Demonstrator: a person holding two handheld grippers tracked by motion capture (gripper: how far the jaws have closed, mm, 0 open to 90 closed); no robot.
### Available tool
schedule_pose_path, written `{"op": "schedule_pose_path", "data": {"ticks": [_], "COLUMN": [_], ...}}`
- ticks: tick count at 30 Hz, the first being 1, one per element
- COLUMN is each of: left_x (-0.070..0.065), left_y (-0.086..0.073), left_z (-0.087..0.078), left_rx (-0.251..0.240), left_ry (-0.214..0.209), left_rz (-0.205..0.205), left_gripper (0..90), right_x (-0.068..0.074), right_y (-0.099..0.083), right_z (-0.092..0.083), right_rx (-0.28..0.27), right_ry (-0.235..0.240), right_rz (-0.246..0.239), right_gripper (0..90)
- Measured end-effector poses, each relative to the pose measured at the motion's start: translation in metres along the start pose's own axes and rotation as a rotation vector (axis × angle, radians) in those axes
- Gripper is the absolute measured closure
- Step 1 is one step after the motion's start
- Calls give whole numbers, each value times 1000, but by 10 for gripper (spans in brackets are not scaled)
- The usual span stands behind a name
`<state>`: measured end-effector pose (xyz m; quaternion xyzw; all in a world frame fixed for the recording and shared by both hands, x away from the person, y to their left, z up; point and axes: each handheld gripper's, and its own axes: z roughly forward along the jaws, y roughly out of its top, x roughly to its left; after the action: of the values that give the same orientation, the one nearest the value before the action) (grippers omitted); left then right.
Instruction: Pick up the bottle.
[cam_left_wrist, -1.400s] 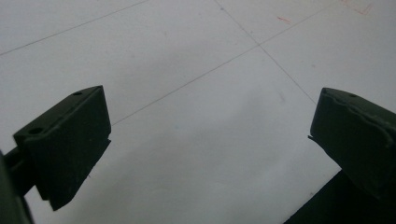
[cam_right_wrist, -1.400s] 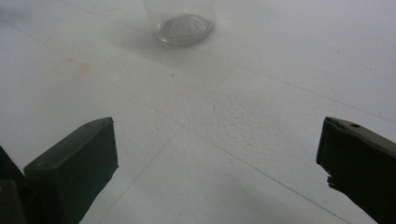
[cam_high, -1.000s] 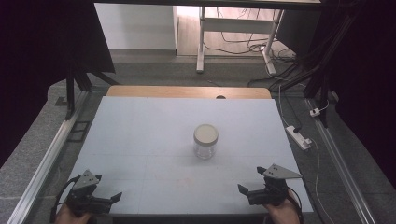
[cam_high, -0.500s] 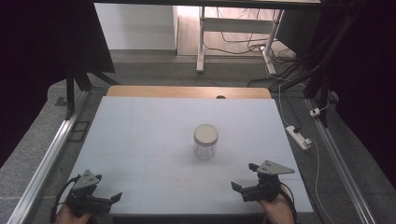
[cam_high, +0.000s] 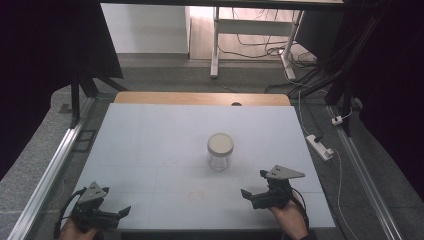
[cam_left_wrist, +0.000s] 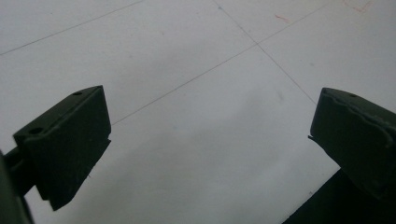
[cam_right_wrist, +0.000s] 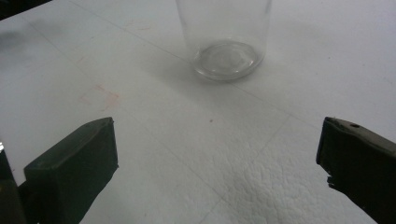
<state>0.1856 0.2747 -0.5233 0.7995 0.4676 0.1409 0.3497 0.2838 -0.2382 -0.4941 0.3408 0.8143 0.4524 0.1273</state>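
A clear glass jar with a pale cream lid (cam_high: 220, 150) stands upright near the middle of the white bench (cam_high: 150, 150), its long axis vertical. Nothing touches it.

The right gripper (cam_high: 254, 193) sits near the front edge of the bench, to the right of centre, held in the person's right hand (cam_high: 290, 216). Its jaws stand wide apart and hold nothing. In the right gripper view the jar's glass base (cam_right_wrist: 227, 58) lies straight ahead, between the lines of the two jaws but well beyond their tips, so the gripper (cam_right_wrist: 217, 158) is already aimed at it. From the high view the jar lies forward and a little to the left of those jaws.

The left gripper (cam_high: 122, 212) rests at the front left corner, much farther from the jar. Its jaws are also spread open and empty; the left gripper view (cam_left_wrist: 210, 140) looks down on bare bench with thin ruled lines and a faint reddish mark (cam_left_wrist: 281, 18).

The right hand is plainly the nearer one, and the likely move is a straight advance until the jaws flank the glass wall. Whether the lid is screwed tight or merely resting on top is hard to tell from here.
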Motion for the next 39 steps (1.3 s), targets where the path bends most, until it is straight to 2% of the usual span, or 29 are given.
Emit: {"op": "schedule_pose_path", "data": {"ticks": [8,14,21,26,32,39], "left_x": [0,0,0,1,0,1], "left_y": [0,0,0,0,0,0], "left_z": [0,1,1,1,1,1], "left_rx": [3,6,7,8,8,9], "left_ry": [-3,-3,-1,-4,-3,-3], "left_rz": [-3,-1,-1,-1,0,0], "left_gripper": [0,0,0,0,0,0], "right_x": [0,-2,-3,-8,-12,-14], "right_y": [6,11,20,26,30,36], "right_z": [13,24,34,46,56,69], "right_rx": [14,31,18,6,18,17], "right_ry": [-4,41,39,54,27,39], "right_rz": [-31,-5,-21,13,-5,-20], "right_gripper": [0,0,0,0,0,0]}}
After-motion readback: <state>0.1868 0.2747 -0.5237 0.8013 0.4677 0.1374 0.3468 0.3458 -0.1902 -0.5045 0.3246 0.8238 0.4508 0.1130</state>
